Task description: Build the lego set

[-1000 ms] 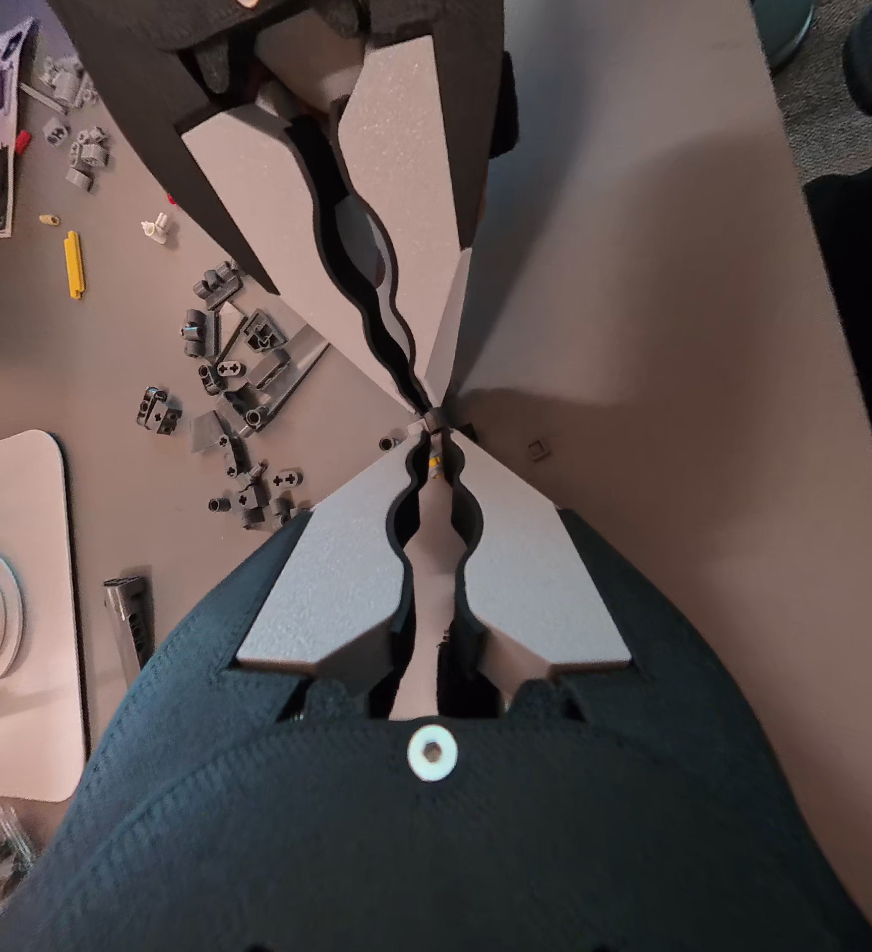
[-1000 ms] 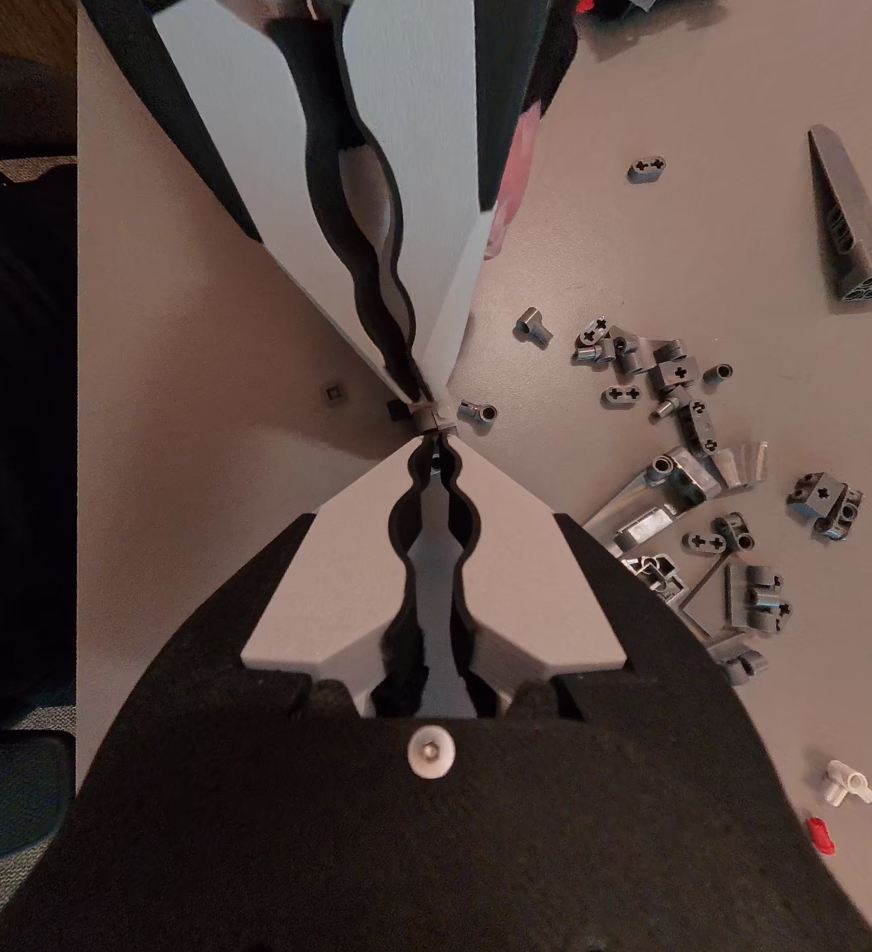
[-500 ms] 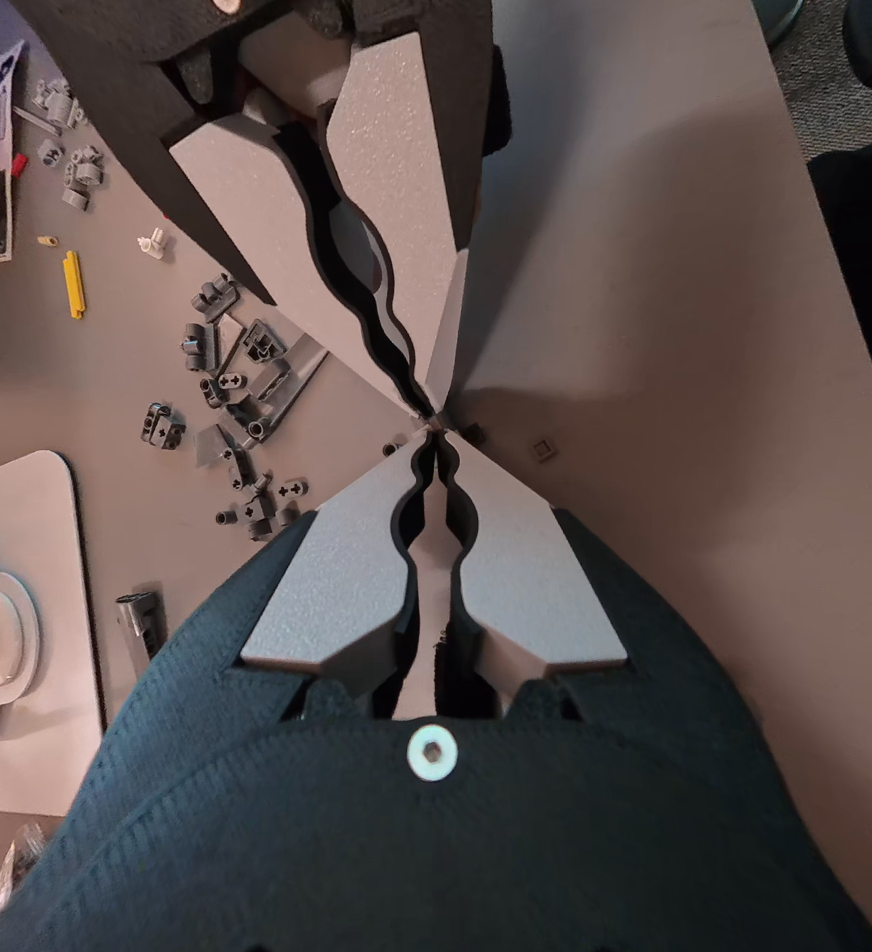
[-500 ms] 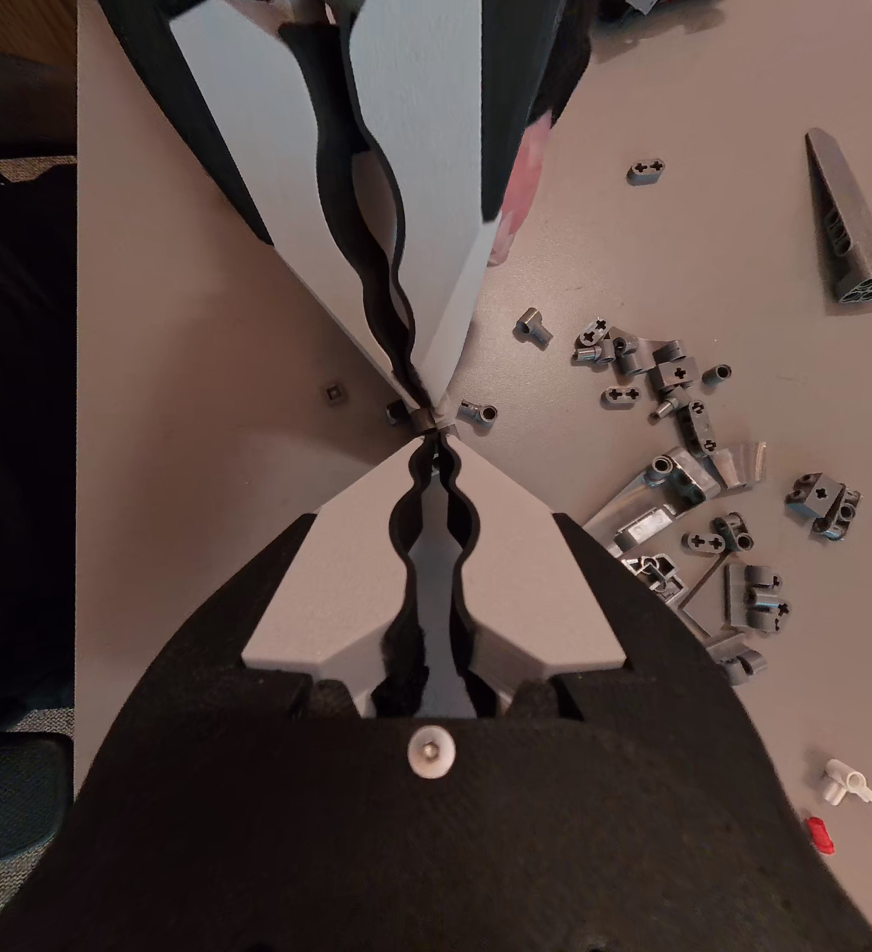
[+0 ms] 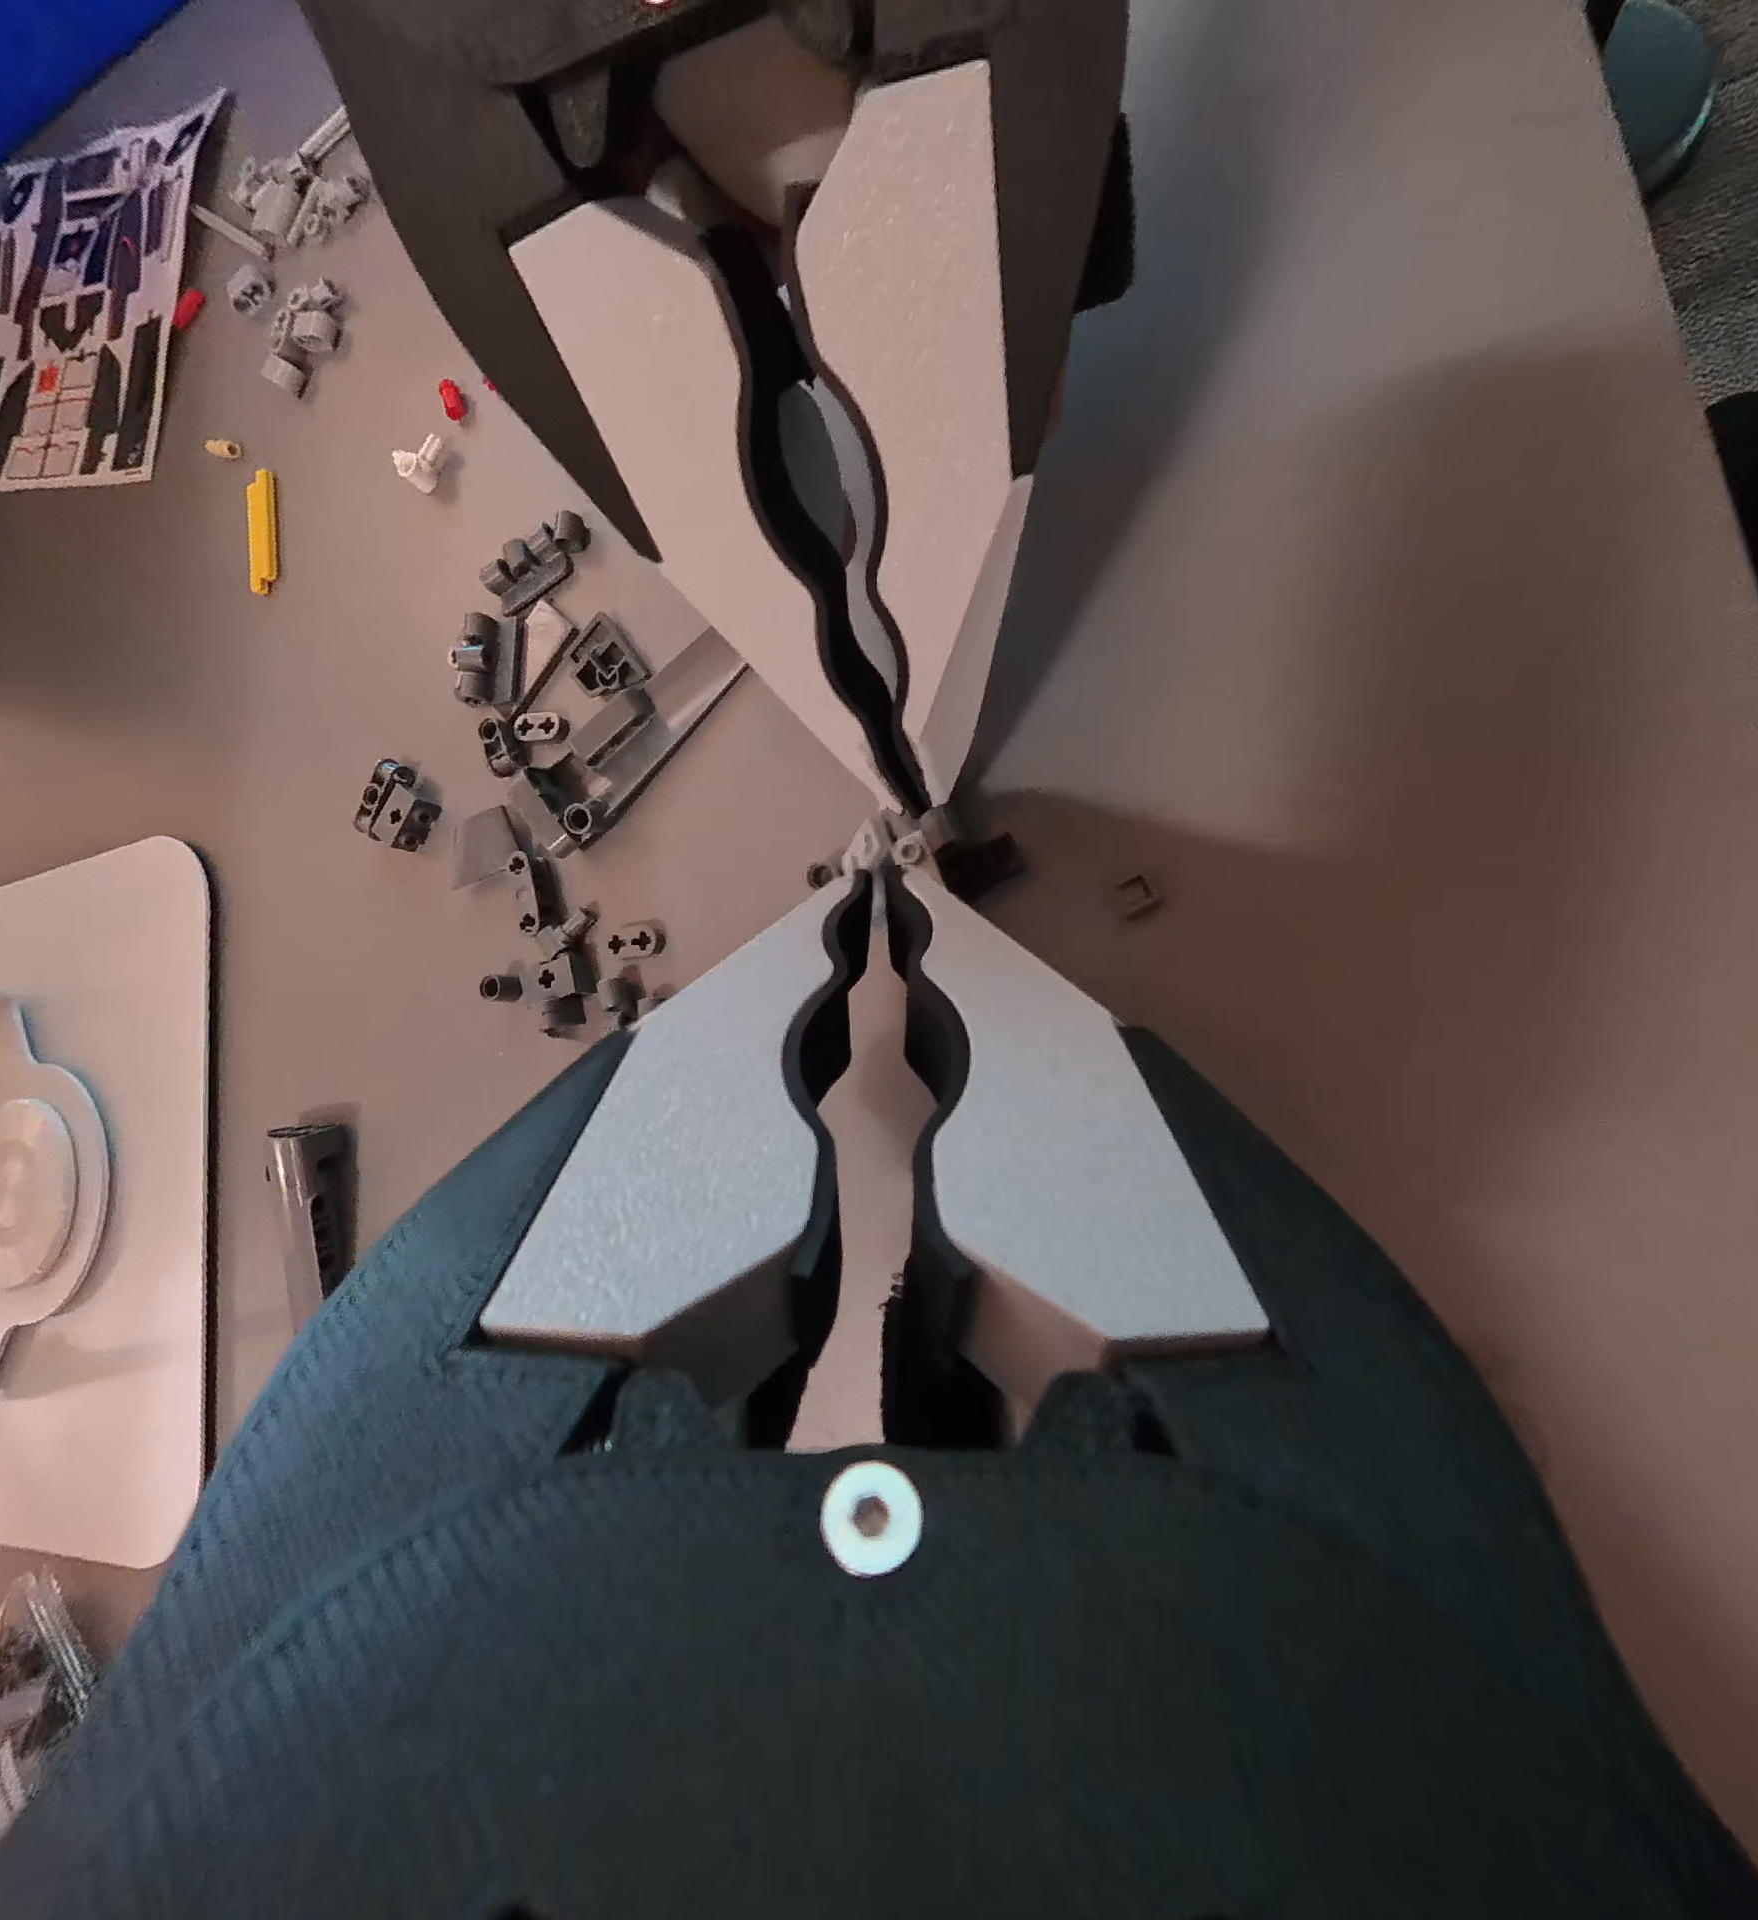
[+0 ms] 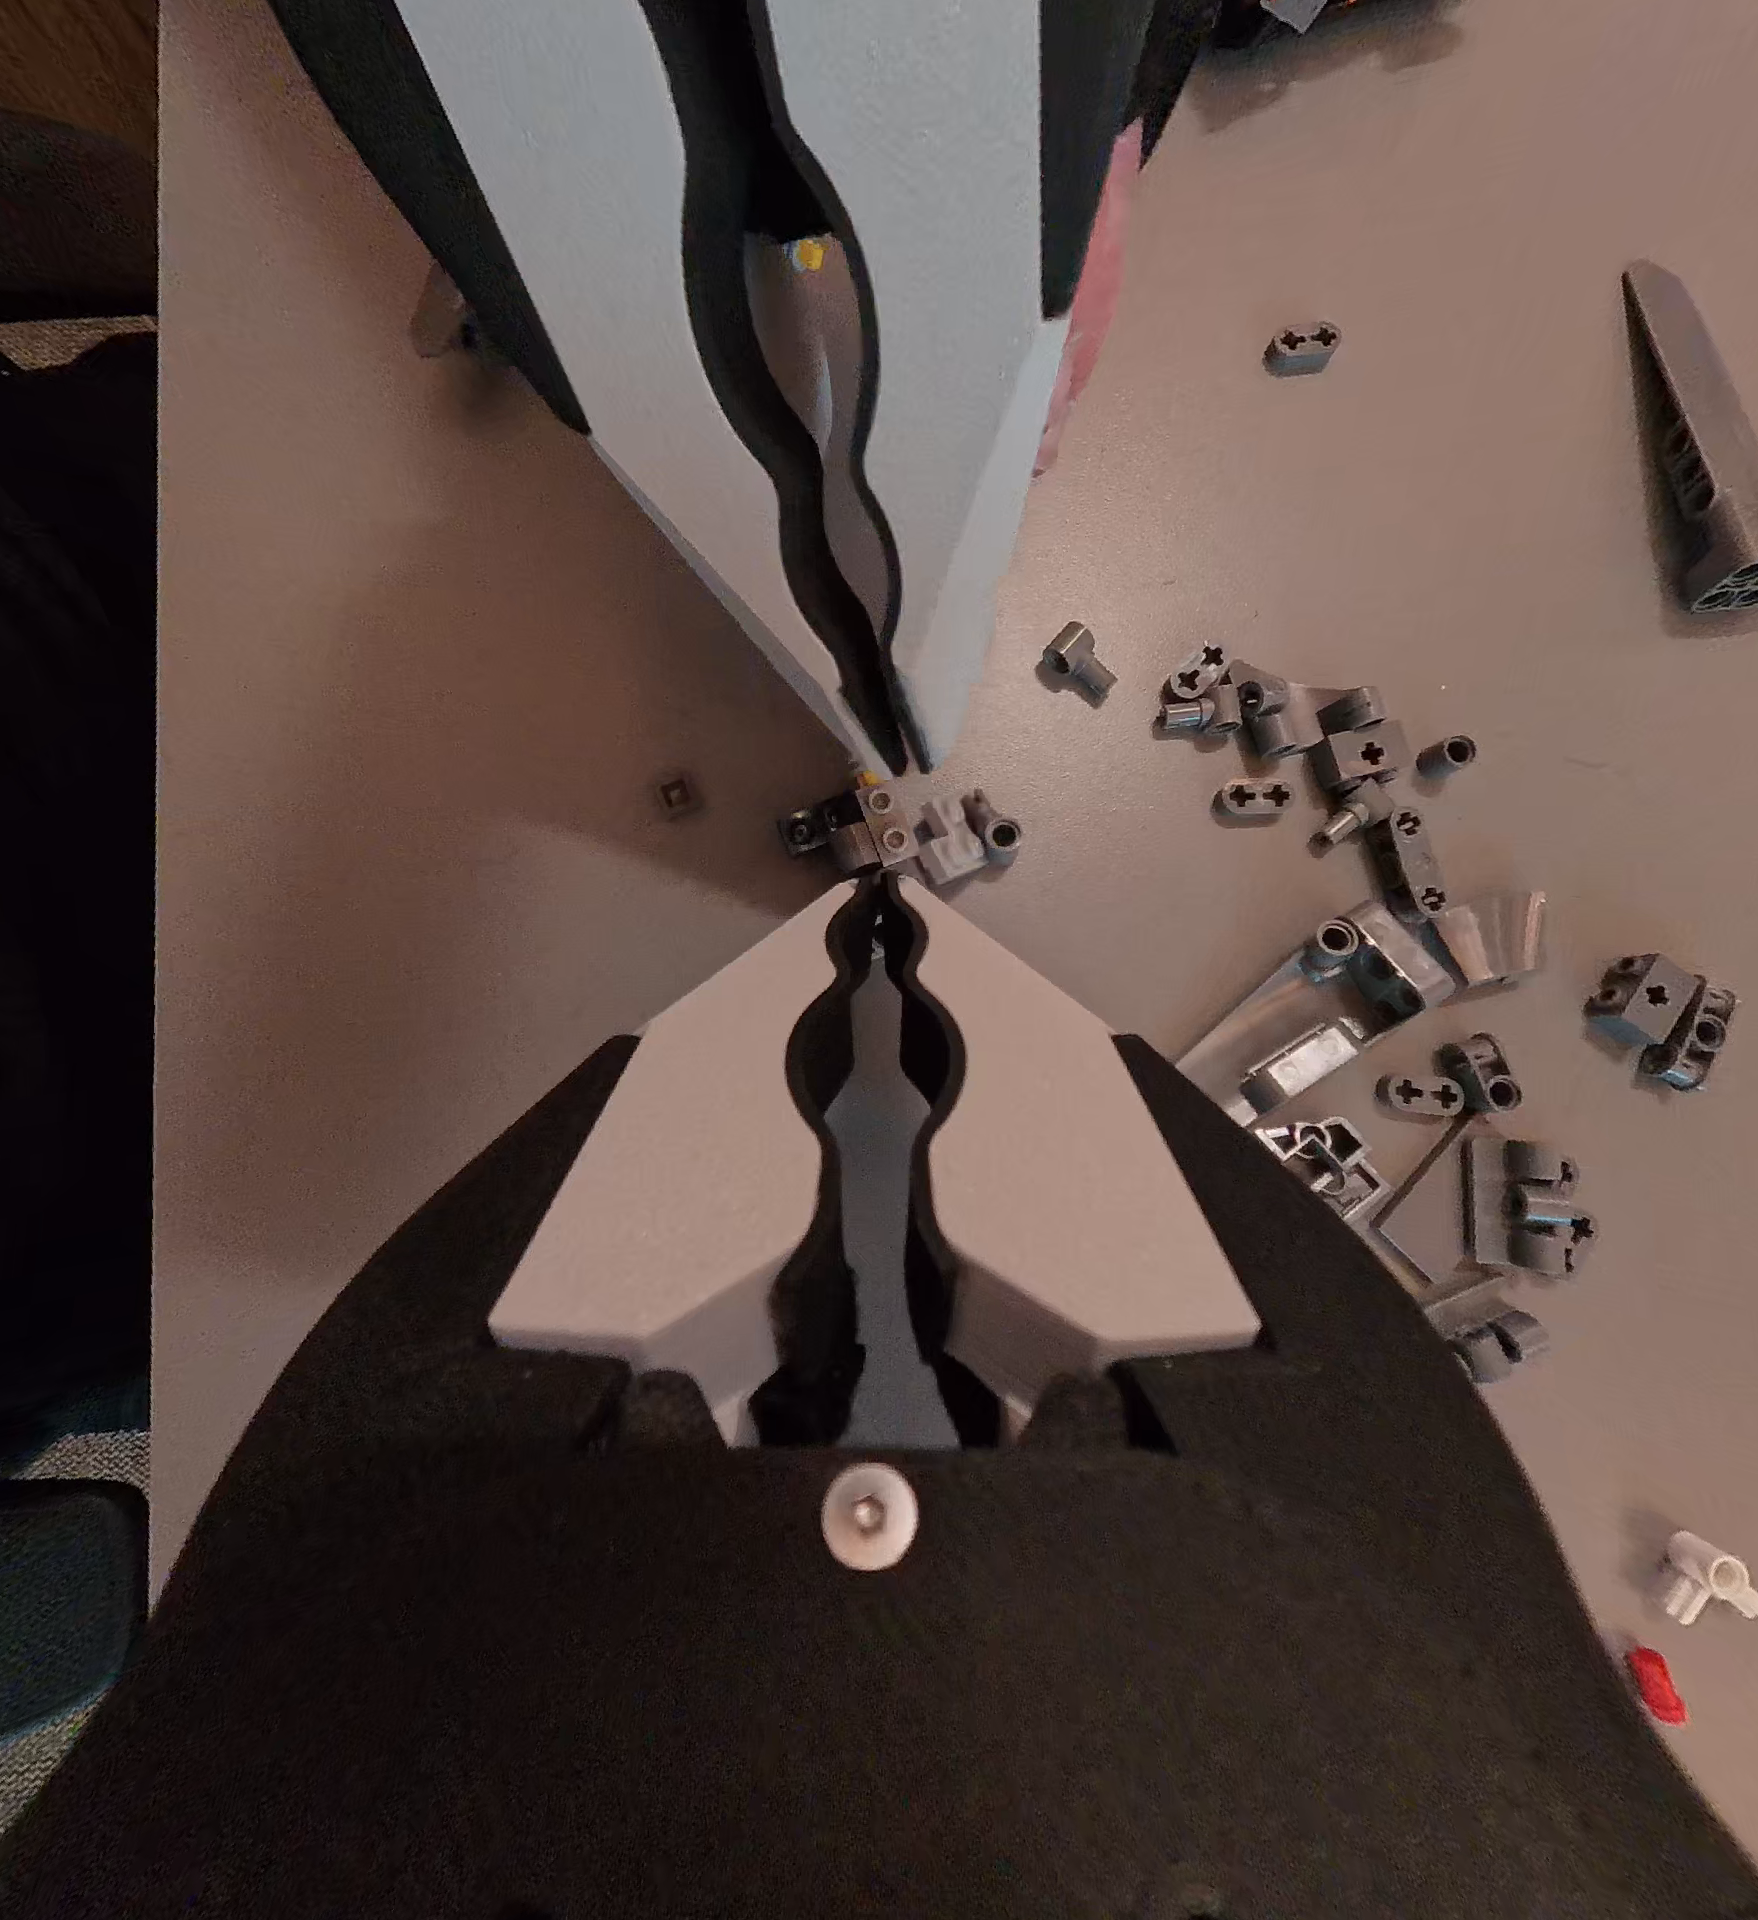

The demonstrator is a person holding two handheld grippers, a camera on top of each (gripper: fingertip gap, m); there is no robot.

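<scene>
Two grippers meet tip to tip over the table, near the centre of both wrist frames. The left gripper has its jaws together, nipping the near edge of a small grey brick assembly. The right gripper has its jaws together just below that assembly; whether they grip it I cannot tell. A dark flat piece lies just beside the assembly. A scatter of grey bricks lies right of centre in the right wrist frame. A yellow rod and a sticker sheet occupy the upper left of the left frame.
</scene>
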